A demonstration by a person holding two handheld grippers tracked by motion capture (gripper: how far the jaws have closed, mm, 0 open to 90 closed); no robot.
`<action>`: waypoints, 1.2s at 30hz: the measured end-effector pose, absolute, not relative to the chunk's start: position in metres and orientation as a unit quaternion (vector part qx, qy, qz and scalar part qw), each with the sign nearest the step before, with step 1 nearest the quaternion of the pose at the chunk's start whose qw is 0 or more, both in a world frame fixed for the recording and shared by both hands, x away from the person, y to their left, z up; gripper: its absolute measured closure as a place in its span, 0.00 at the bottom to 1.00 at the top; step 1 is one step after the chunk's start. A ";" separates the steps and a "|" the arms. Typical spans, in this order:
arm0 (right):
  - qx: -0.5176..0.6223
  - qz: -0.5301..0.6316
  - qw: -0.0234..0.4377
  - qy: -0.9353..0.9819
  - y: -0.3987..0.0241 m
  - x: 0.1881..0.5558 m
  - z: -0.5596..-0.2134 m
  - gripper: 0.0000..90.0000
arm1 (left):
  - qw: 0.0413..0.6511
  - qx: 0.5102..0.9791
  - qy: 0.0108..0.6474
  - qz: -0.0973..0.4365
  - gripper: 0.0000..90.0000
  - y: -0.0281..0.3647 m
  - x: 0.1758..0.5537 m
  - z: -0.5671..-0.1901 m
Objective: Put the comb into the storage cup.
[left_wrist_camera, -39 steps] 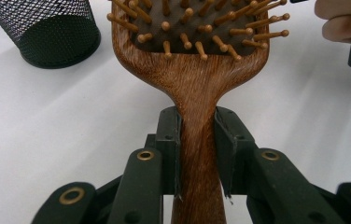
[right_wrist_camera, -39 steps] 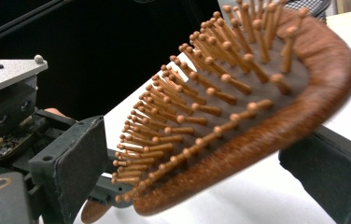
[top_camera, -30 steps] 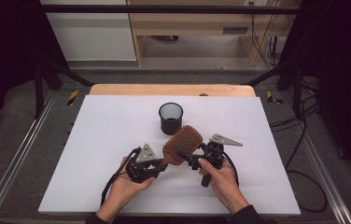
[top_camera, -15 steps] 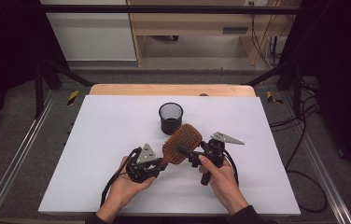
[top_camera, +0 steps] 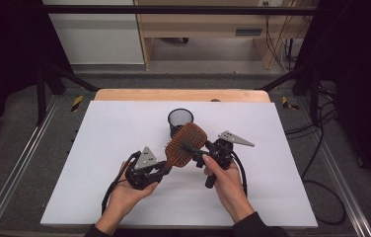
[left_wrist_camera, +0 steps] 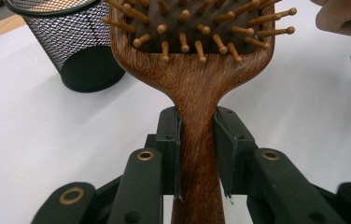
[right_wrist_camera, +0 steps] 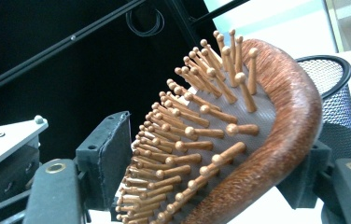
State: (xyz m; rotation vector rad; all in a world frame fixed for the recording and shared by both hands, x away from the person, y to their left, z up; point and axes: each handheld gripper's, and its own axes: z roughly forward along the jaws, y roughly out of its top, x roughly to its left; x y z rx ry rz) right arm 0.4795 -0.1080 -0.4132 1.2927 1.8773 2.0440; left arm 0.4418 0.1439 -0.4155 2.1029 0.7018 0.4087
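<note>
Hairbrush (top_camera: 185, 145): long axis from left gripper (top_camera: 160, 169) toward mesh cup (top_camera: 180, 121) | left gripper clamped on handle | right gripper (top_camera: 197, 154) straddles head; jaws just closing, bristle-side pad apart | right gripper nearer cup.

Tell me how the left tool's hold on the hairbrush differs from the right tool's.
The left tool is clamped on the hairbrush at its narrow wooden handle; the right tool straddles the wide bristled head, its jaws just closing, one jaw short of the bristles. Both sit near the mesh cup.
</note>
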 end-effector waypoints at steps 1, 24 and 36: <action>0.421 0.668 0.041 0.613 -0.108 0.479 -0.413 0.32 | 0.428 0.843 0.280 0.165 0.81 0.144 0.442 -0.415; 0.407 0.670 0.055 0.619 -0.110 0.470 -0.405 0.38 | 0.434 0.840 0.279 0.165 0.81 0.138 0.438 -0.416; 0.404 0.671 0.057 0.619 -0.108 0.468 -0.403 0.39 | 0.435 0.840 0.277 0.168 0.81 0.137 0.437 -0.416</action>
